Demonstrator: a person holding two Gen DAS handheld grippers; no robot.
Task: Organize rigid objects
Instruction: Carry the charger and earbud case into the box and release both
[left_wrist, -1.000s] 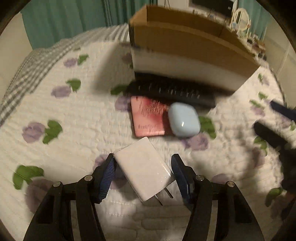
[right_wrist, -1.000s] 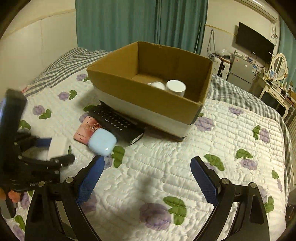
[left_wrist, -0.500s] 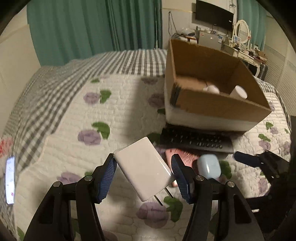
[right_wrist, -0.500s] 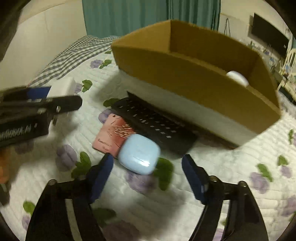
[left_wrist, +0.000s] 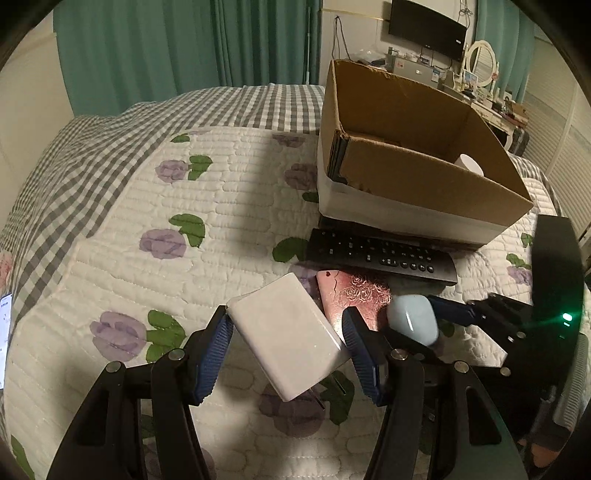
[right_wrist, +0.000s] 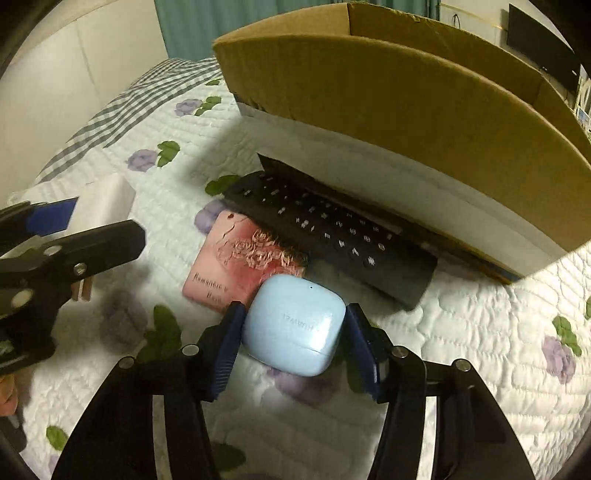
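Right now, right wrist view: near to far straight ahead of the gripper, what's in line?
right gripper, jaws closing around the blue earbud case → pink card → black remote → cardboard box

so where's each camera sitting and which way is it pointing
Left wrist: on the left hand-held gripper, looking down along its fingers at the white charger they hold; the right hand-held gripper shows at right.
Right wrist: on the right hand-held gripper, its jaws closing around the blue earbud case; the left one shows at left.
Both show the remote, pink card, cardboard box.
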